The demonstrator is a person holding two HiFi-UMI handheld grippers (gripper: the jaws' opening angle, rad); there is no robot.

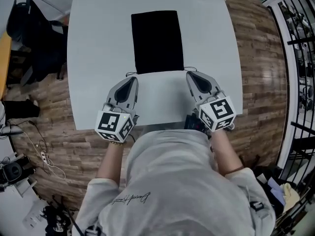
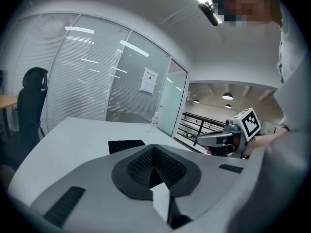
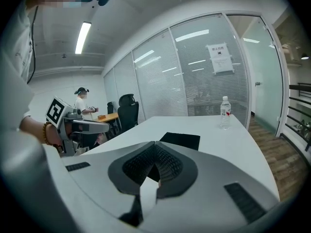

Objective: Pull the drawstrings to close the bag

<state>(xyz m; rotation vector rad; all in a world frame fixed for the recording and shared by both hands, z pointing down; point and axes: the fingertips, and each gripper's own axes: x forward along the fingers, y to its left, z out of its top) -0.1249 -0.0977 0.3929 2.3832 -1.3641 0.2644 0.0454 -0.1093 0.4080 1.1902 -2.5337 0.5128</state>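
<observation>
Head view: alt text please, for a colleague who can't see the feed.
A flat black bag lies on a white table, thin drawstrings showing at its near corners. The left gripper and right gripper, jaws shut, point at those corners from the person's side.

Head view steeply down; gripper views low, both toward black bag [image 1: 157,41]

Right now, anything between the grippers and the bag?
Nothing visible. The left gripper and right gripper are shut and empty, tips just short of the bag's near corners, only bare table between. The bottle stands at the far edge.
</observation>
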